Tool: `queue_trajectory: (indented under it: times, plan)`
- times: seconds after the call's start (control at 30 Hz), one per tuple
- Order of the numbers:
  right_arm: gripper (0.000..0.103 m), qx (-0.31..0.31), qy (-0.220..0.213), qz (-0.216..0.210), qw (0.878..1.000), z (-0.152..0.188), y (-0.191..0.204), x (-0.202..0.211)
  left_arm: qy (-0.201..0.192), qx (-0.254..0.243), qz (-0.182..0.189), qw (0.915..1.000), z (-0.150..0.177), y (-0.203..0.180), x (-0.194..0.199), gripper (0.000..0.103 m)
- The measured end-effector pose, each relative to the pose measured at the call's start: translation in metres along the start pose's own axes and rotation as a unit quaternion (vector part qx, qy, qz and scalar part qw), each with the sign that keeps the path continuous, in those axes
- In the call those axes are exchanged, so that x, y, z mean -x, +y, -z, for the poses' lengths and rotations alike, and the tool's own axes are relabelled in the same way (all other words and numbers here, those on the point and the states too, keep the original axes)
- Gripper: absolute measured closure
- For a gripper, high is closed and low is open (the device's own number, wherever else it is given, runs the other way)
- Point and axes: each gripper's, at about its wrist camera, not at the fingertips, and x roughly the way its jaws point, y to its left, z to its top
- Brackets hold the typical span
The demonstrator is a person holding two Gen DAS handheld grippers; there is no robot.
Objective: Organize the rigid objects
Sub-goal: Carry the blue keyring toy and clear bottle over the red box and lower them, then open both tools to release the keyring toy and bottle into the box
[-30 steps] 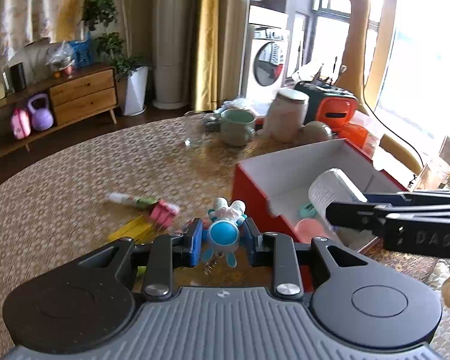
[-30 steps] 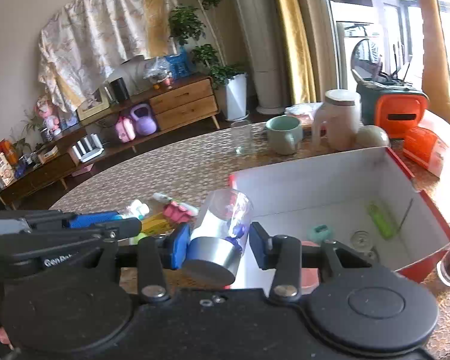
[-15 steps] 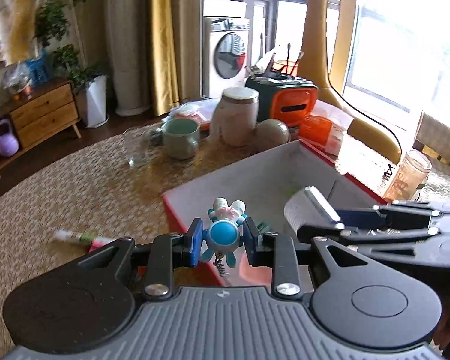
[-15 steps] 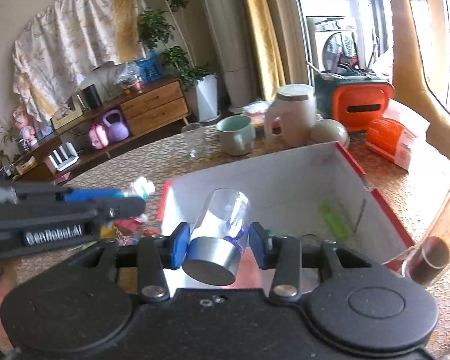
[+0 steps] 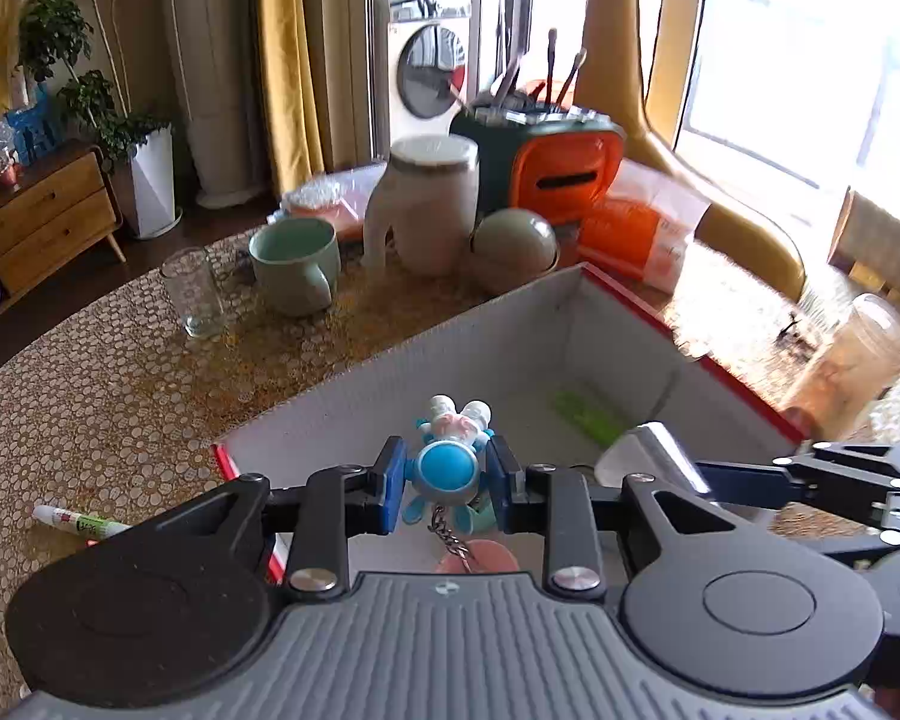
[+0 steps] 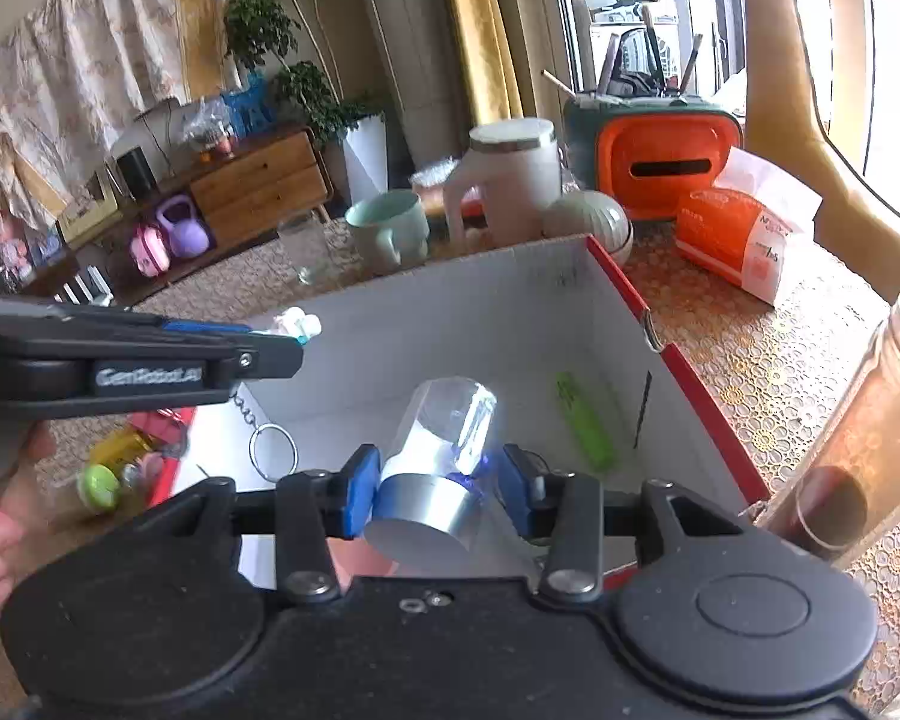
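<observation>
My left gripper (image 5: 447,477) is shut on a small blue and white astronaut keychain (image 5: 450,456), held over the open red box (image 5: 576,306) with white inner walls. Its chain and ring (image 6: 273,453) hang down in the right wrist view. My right gripper (image 6: 435,483) is shut on a clear cylinder with a silver base (image 6: 438,462), also above the box (image 6: 510,300). A green flat object (image 6: 585,423) lies on the box floor. In the left wrist view the right gripper (image 5: 678,468) reaches in from the right with the cylinder (image 5: 642,459).
Behind the box stand a green mug (image 5: 297,267), a drinking glass (image 5: 195,294), a beige jar (image 5: 426,204), a round ball (image 5: 513,249) and an orange organizer (image 5: 561,171). A tall glass jar (image 6: 870,420) stands right of the box. A tube (image 5: 78,522) and small items (image 6: 114,468) lie left.
Both grippers have moved to the right and slightly down, from the table's edge to over the box, each keeping hold of its object. The loose items on the table have slid out to the left.
</observation>
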Motion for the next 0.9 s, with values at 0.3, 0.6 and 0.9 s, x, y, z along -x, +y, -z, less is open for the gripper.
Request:
queue_trajectory:
  times: [0.3,0.6,0.9]
  plan:
    - [0.061,0.008,0.038,0.001,0.999,0.009,-0.004,-0.033,0.043,-0.013,-0.037,0.9983,0.000,-0.003,-0.060,0.075]
    - [0.061,0.051,0.076,0.005,0.996,0.015,0.007,-0.060,0.084,-0.033,-0.048,0.9948,0.003,-0.008,-0.099,0.075]
    - [0.062,0.083,0.083,0.012,0.993,0.017,0.013,-0.066,0.134,-0.038,-0.051,0.9889,0.001,-0.012,-0.123,0.075]
